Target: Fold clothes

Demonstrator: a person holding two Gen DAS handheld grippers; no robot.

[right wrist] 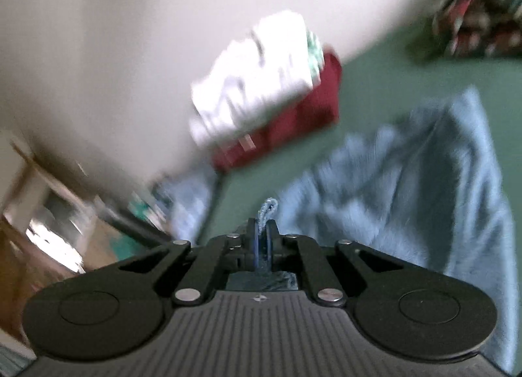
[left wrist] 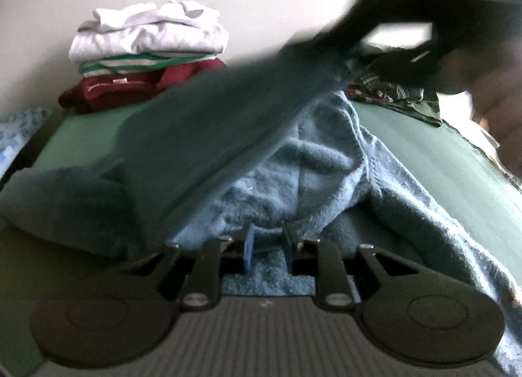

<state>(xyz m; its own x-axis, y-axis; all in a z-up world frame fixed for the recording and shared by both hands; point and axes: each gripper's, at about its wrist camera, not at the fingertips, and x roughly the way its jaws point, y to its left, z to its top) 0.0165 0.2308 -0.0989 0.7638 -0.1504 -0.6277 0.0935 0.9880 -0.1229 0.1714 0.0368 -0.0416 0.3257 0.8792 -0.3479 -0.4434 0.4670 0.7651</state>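
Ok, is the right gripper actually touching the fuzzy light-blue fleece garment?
Touching. The right wrist view shows the right gripper shut on a fold of the fuzzy light-blue fleece garment, a tuft poking past the fingertips.

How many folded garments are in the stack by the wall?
3 visible: a white one on top, a green-and-white striped one in the middle, and a dark red one at the bottom. More may be hidden between the layers.

The blue garment (left wrist: pixel 313 165) is fuzzy fleece cloth, matt and nubbly. The green cover (left wrist: pixel 407 135) under it looks smooth matt fabric. At 10 o'clock, the stack (left wrist: pixel 146 54) is soft knit cloth. Both grippers (left wrist: pixel 267 248) (right wrist: pixel 262 240) are matt black plastic with shiny metal rivets.
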